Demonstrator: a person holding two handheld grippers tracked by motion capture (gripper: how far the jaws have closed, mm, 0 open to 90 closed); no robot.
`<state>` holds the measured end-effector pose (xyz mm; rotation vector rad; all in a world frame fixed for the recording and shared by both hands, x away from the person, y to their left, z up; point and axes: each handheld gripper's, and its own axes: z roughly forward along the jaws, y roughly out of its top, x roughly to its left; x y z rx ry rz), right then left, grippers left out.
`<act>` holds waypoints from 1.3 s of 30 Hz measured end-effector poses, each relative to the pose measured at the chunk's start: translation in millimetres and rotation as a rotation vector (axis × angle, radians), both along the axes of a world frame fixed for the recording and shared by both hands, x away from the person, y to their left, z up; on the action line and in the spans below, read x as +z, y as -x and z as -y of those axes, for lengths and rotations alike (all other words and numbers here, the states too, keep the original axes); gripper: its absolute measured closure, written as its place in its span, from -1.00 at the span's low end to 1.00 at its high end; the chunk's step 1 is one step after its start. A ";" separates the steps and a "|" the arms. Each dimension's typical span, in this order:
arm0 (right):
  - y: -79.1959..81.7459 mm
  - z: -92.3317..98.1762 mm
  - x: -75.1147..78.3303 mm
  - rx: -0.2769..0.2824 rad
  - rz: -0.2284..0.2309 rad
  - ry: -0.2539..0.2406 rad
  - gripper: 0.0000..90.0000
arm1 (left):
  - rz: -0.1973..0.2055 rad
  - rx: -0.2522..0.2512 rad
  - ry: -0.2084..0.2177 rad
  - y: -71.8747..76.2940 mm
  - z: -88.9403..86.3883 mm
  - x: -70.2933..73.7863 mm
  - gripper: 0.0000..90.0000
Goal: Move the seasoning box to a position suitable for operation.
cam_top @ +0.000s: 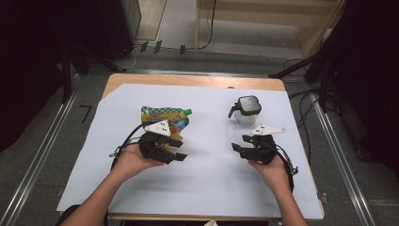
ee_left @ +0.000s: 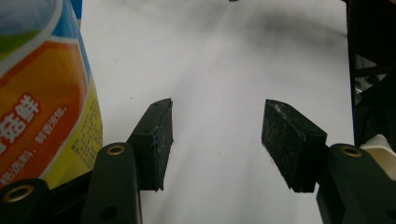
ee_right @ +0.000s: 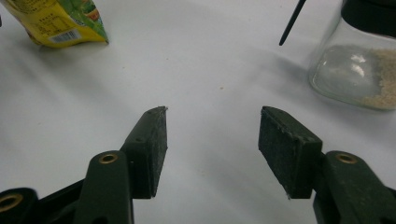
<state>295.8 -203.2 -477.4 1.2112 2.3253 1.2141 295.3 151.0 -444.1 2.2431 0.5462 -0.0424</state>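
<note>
Now, with both the left gripper (cam_top: 179,156) and right gripper (cam_top: 236,149) gaping empty, we should square up to the pouch (cam_top: 165,117) and jar (cam_top: 248,110) toward the tabletop's far edge.

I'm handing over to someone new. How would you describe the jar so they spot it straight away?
Start from the white sheet covering the table and look to its far right part, just beyond the right gripper. There stands a small clear glass jar with a black lid and pale granules inside, unlike the flat, colourful pouch on the left.
</note>
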 end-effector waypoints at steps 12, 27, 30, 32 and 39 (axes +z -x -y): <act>0.0 2.5 2.8 -0.014 0.002 -0.017 -0.03 | 0.004 -0.007 0.000 -1.0 -4.7 -1.2 -0.03; 0.2 3.5 3.5 -0.022 -0.006 -0.035 0.02 | 0.011 -0.028 0.019 2.6 -3.9 1.9 -0.02; 0.7 2.7 5.0 -0.025 -0.002 -0.034 0.02 | 0.011 -0.031 0.015 2.9 -3.0 1.8 -0.02; 0.7 2.6 5.2 -0.029 -0.001 -0.037 0.02 | 0.011 -0.032 0.013 2.9 -2.9 1.8 -0.02; -3.2 8.1 10.0 -0.065 0.004 -0.040 0.04 | 0.009 -0.028 0.018 2.4 -3.5 2.7 -0.01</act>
